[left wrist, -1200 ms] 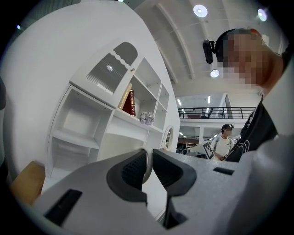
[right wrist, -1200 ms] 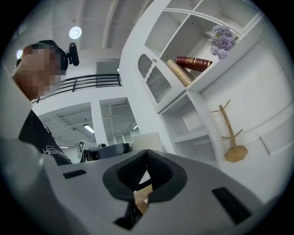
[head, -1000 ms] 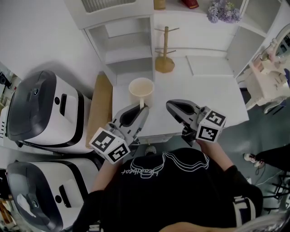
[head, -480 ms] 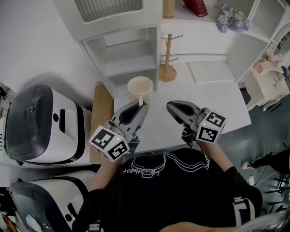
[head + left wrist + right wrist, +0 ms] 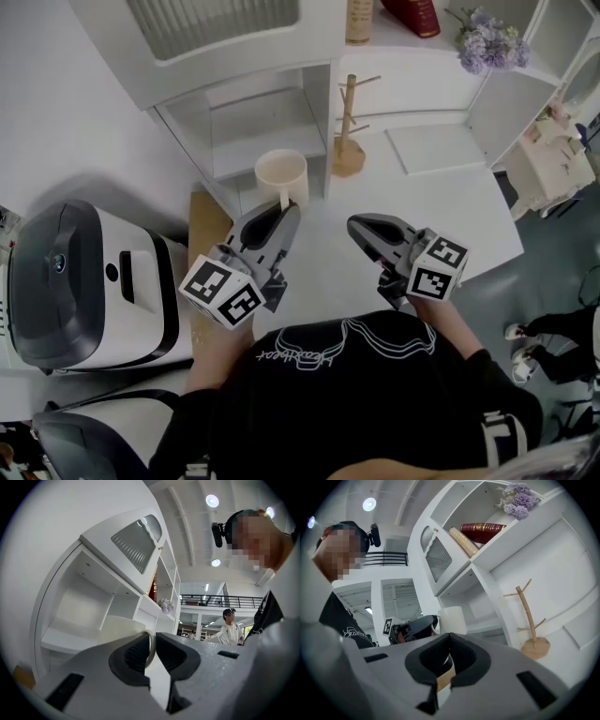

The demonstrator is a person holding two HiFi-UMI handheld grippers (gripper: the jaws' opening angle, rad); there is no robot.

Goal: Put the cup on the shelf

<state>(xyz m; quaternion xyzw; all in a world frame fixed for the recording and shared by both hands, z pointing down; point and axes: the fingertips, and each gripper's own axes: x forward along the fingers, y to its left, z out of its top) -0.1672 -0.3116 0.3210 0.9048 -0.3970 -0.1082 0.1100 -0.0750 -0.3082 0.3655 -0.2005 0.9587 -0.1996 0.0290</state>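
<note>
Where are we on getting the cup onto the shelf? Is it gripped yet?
Done: the left gripper is shut on the handle of the cup, which is held just in front of the shelf. In hand: the carry to the open compartment. Left: set the cup on the shelf board and let go. The right gripper is shut and empty.

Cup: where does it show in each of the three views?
Head view: cup upper centre-left, in front of the shelf.
Left gripper view: cup low centre-left, handle between the jaws.
Right gripper view: cup centre, just above the jaws.
Shared landmark: slatted cabinet door.
</note>
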